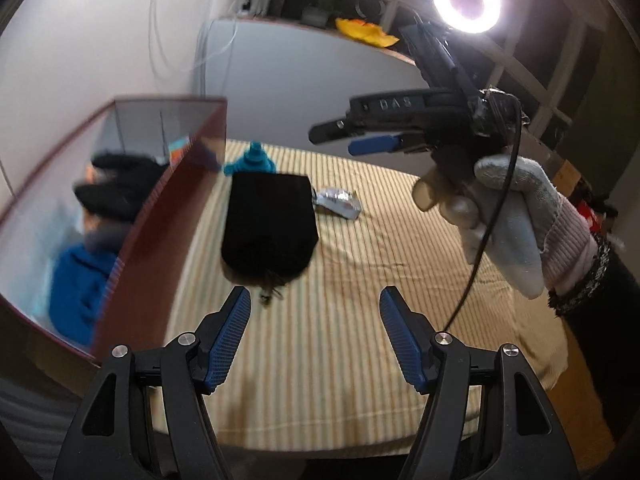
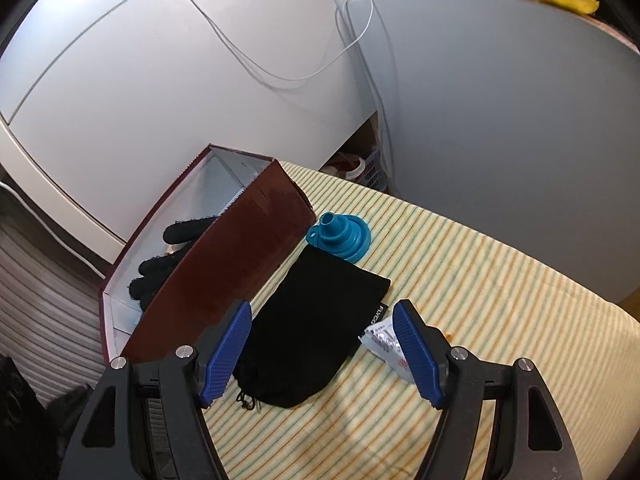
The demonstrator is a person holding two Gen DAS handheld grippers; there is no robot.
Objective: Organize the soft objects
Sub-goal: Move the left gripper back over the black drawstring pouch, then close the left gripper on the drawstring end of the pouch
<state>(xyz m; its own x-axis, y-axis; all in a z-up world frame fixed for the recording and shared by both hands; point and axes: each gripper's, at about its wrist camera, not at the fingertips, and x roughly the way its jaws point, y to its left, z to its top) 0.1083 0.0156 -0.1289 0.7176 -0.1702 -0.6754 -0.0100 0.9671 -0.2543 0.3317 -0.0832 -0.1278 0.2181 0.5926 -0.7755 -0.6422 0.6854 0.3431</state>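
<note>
The left gripper point(image 1: 315, 306) hangs above the striped cloth with its blue pads spread wide and nothing between them; the right gripper point(image 2: 322, 322) is likewise released and empty, its jaws framing the near end of the black pouch point(image 2: 310, 330).

The pouch is a flat, soft, matte black bag, roughly rectangular, lying on the yellow-and-white striped cloth point(image 2: 500, 300). Its near end is gathered, with a thin drawstring trailing out, and a small white-lettered tag sticks from its right edge. Its left edge lies just beside the dark red box point(image 2: 240, 248).

A teal collapsible funnel point(image 2: 340, 236) sits at the pouch's far end, spout up. A crinkled silver packet point(image 2: 384, 340) lies just right of the pouch.

Inside the open box lie black gloves point(image 2: 160, 268) and, seen from the left wrist, a blurred blue fabric item point(image 1: 78, 280).

A gloved hand point(image 1: 508, 216) holds the right gripper below a glowing ring light point(image 1: 466, 0).
</note>
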